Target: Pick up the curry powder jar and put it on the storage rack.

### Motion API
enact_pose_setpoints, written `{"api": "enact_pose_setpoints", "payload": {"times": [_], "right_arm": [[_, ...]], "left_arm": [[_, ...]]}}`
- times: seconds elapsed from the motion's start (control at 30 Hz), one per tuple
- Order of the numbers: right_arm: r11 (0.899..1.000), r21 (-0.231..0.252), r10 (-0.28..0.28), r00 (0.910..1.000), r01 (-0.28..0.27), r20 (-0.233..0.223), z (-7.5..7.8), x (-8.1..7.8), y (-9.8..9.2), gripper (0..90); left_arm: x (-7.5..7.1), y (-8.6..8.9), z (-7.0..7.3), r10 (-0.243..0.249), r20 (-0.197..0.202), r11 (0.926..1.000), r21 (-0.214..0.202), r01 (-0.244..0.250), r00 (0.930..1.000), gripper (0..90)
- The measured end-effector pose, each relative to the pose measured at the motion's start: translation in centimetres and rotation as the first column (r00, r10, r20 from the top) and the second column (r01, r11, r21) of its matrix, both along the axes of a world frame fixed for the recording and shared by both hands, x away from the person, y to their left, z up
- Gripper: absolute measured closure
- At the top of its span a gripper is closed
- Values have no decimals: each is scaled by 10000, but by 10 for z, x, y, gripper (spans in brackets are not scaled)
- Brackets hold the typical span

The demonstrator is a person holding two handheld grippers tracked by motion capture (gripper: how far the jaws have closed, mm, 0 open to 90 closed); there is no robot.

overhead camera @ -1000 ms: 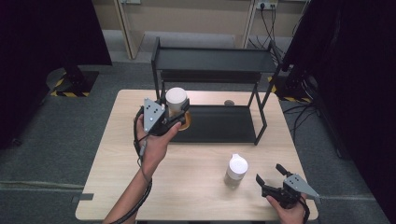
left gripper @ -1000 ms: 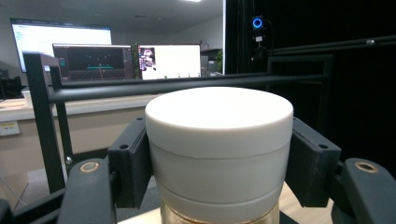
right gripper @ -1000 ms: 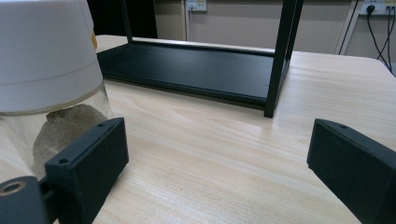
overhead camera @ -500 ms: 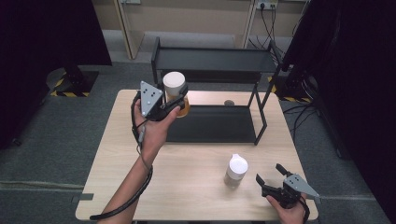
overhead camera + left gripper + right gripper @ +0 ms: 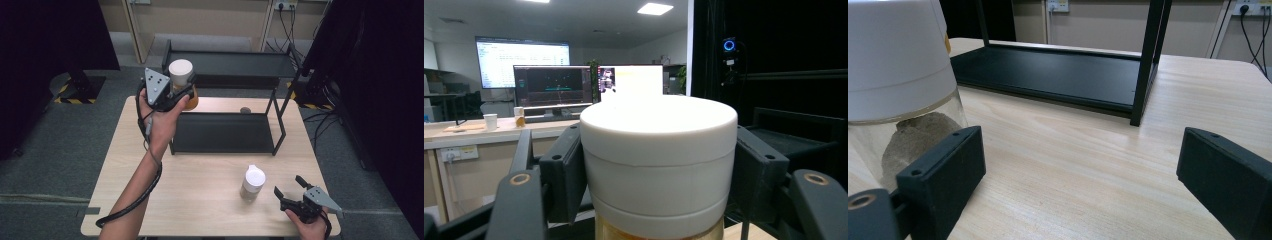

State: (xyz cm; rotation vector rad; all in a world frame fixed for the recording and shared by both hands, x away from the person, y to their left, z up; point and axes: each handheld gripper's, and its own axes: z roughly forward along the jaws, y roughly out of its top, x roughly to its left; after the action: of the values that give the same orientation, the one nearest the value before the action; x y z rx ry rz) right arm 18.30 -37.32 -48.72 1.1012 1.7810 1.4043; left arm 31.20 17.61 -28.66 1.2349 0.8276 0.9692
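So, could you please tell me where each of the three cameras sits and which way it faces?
High view: above the person's side, looking forward and down on the table; both forearms and tools show.
Left gripper view: rides the left tool, looking level past the white-lidded jar it clamps.
Right gripper view: rides the right tool, low over the table, open jaws beside the second jar.
Shared: the high and right views both show the black shelf rack.

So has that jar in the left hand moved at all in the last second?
Yes. The jar, clamped in the left gripper, has gone up: its lid now shows against the rack's top shelf, before against the lower one.
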Motion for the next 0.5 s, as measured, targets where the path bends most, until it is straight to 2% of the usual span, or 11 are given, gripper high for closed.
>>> {"api": "enact_pose_setpoints", "payload": {"times": [0.23, 0.33, 0.5], "right_arm": [[10000, -4, 1, 10000, -1, 13, 0, 0, 0, 57], [10000, -19, -2, 10000, 2, -2, 0, 0, 0, 58], [10000, -8, -5, 10000, 5, 1, 0, 0, 0, 58]], "left_arm": [[6, -1, 7, 88, -7, 10000, -21, -88, 10000, 335], [8, -2, 13, 112, -6, 9999, 67, -112, 9999, 335], [14, -4, 23, 199, 47, 9998, -27, -199, 9998, 335]]}}
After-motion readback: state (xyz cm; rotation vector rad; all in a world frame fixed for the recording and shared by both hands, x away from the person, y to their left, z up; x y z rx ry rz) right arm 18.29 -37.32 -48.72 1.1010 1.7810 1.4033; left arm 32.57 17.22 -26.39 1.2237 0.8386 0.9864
